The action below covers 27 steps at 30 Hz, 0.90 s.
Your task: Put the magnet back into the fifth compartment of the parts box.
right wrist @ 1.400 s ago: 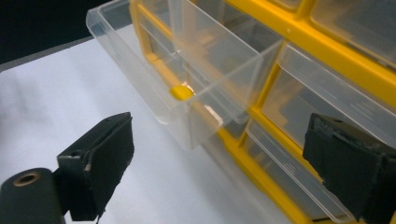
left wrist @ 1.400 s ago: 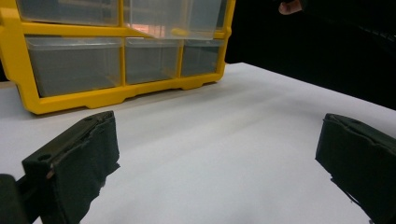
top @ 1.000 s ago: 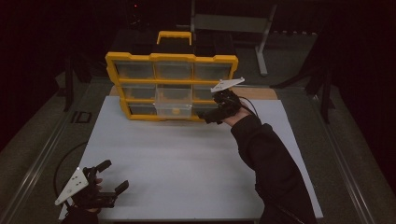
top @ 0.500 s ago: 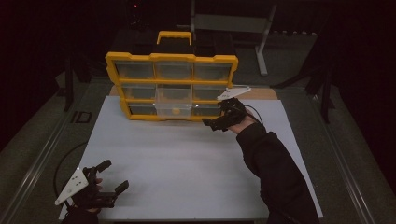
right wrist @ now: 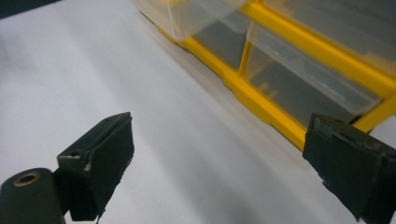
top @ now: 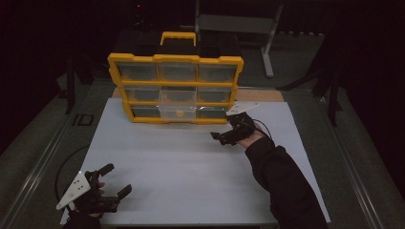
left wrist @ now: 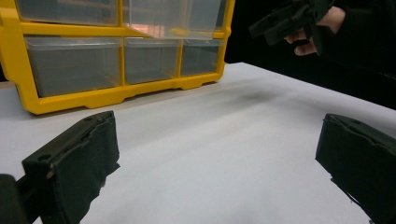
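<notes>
A yellow organizer (top: 175, 59) with clear drawers stands upright at the back of the white table (top: 191, 176). Its bottom middle drawer (top: 177, 112) sticks out a little from the frame. My right gripper (top: 218, 137) hovers in front of the organizer's lower right corner, open, with nothing between the jaws. The right gripper view looks past that gripper (right wrist: 219, 158) at the yellow frame (right wrist: 261, 102) and the protruding drawer (right wrist: 187, 14). My left gripper (top: 117, 180) rests open near the table's front left corner. Its own view (left wrist: 219, 154) shows the organizer (left wrist: 116, 93) and the right gripper (left wrist: 285, 21) farther off.
A wooden board (top: 260, 95) lies behind the table at the right of the organizer. A metal stand (top: 270, 43) rises at the back. A cable (top: 64, 164) loops off the table's left edge. Dark floor surrounds the table.
My right gripper has drawn back from the organizer's lower right drawers toward the person. The left gripper has stayed where it was.
</notes>
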### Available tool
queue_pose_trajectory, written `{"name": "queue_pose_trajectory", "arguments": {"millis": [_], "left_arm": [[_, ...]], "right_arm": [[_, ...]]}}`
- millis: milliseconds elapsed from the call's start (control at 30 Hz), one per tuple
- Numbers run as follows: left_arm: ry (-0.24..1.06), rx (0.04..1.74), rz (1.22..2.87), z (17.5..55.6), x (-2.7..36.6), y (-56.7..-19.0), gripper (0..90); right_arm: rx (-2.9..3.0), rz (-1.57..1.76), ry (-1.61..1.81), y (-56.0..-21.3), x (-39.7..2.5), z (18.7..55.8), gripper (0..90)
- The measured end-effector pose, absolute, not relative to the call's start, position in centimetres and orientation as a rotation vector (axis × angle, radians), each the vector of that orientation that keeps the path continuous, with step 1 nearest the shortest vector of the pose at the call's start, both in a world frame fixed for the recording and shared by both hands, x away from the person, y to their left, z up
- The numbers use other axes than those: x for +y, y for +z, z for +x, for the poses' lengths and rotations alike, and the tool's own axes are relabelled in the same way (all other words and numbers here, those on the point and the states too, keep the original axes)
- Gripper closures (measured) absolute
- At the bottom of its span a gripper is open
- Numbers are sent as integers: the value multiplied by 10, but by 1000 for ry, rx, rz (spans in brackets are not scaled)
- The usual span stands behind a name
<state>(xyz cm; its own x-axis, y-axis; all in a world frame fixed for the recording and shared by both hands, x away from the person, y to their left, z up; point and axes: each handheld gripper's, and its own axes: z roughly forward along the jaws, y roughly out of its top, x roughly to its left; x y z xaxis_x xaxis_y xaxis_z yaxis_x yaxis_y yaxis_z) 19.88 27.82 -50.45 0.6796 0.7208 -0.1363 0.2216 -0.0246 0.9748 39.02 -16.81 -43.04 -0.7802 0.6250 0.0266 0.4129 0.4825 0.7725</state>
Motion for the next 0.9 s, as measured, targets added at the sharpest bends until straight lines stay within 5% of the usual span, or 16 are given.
{"name": "queue_pose_trajectory", "arguments": {"millis": [900], "left_arm": [[474, 790, 1591, 199, 278, -505, 0]], "right_arm": [[2349, 948, 1271, -480, -208, 355, 88]]}}
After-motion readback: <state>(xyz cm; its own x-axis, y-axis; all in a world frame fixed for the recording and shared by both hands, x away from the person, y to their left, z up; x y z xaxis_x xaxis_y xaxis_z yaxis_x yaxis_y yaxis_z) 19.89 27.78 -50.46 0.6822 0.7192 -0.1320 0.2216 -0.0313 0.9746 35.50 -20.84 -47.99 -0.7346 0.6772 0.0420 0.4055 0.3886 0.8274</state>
